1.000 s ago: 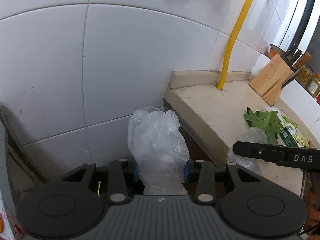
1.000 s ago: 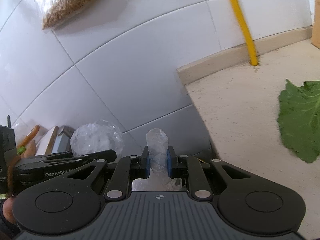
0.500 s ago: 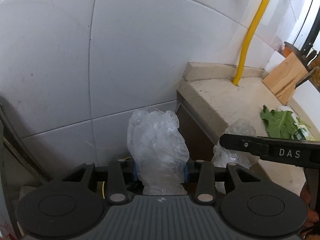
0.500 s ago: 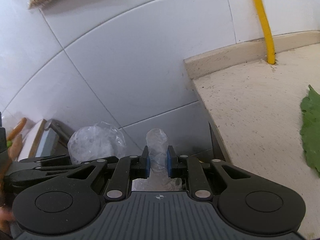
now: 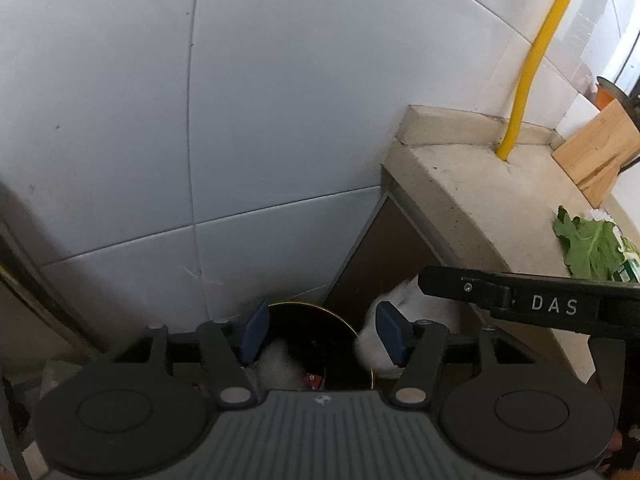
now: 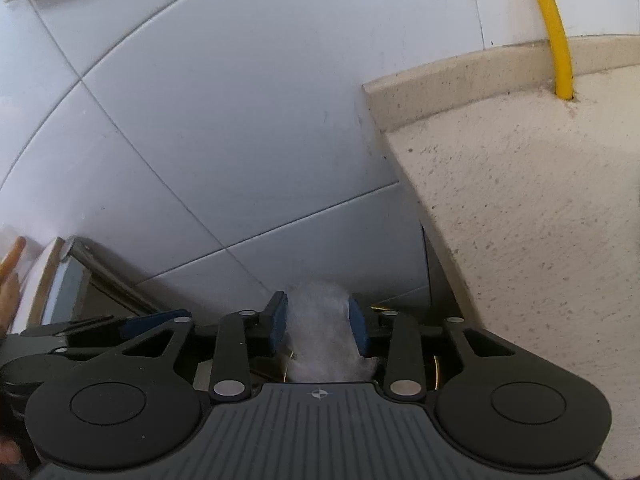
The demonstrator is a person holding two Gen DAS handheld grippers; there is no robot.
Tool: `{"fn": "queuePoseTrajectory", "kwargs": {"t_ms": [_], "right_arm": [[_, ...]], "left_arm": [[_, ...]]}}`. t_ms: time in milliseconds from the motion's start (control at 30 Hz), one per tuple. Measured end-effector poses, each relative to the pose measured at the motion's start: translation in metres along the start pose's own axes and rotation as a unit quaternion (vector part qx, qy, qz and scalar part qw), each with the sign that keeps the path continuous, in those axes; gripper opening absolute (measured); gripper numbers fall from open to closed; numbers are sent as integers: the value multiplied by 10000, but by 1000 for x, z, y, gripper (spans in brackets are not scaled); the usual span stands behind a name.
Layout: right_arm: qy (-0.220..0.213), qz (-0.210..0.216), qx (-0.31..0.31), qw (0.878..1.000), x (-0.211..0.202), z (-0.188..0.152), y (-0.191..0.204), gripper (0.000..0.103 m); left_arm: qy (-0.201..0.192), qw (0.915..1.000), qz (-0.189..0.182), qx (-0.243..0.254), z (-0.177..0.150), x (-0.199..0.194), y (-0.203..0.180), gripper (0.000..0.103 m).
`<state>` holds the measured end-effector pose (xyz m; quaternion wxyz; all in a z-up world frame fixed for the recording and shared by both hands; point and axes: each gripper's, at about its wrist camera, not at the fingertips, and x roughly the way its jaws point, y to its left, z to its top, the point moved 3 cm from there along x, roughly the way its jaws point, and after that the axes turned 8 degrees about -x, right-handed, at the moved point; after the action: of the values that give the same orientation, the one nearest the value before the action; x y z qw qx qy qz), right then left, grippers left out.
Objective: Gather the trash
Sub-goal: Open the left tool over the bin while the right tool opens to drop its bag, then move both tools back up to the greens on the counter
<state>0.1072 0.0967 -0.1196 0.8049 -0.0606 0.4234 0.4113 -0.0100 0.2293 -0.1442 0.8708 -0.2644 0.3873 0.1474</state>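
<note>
Plastic bag point(image 6: 324, 332) sits between the opening right gripper point(image 6: 318, 326) jaws.

A: The wall tiles point(image 5: 280, 100) look glossy and smooth, a pale glazed ceramic. The counter point(image 6: 540, 220) at 3 o'clock is matt, speckled stone with a rough grain.

B: The knife block point(image 5: 596, 152) at 2 o'clock is bare wood. The pipe point(image 5: 532, 60) is smooth yellow plastic.

A: The left gripper point(image 5: 320, 332) is matt black plastic with blue rubbery pads. Below it sits a dark bin with a shiny brassy rim point(image 5: 320, 312).

B: The bag point(image 6: 320, 336) in the right gripper point(image 6: 318, 324) is thin, crinkled, translucent plastic.
</note>
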Motion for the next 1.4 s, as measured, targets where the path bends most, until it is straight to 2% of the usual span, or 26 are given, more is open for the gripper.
{"fn": "queuePoseTrajectory", "kwargs": {"t_ms": [133,233,533,700,867,967,1067,1300,1400], "right_arm": [[51,2,-54,10000,0,-2,5,43],[17,-27,16,10000,-4,-2,3,48],[-73,-167,148,9997,-41,-17,2,50],[-342,-350,289,9984,-75,-27,-3,53],[-627,-819,358,9940,-113,-38,-14,56],[-797,-1228,502,9879,-141,-48,-29,61],[-918,-1574,796,9800,-168,-61,-51,61],[-1024,-1954,1167,9684,-198,-83,-90,62],[-1034,-2033,1232,9658,-206,-91,-101,64]], "left_arm": [[-79,9999,111,33,1,1,2,55],[-133,9997,148,135,1,0,0,55],[-225,9993,-78,299,2,-6,-6,56],[-240,9990,-200,327,1,-10,-8,56],[-204,9984,-319,422,-1,-12,-16,57],[-209,9975,-428,516,-3,-14,-21,57],[-254,9960,-514,692,-6,-15,-28,59],[-420,9887,-559,1329,-19,-20,-49,62],[-390,9877,-668,1361,-24,-22,-57,62]]}}
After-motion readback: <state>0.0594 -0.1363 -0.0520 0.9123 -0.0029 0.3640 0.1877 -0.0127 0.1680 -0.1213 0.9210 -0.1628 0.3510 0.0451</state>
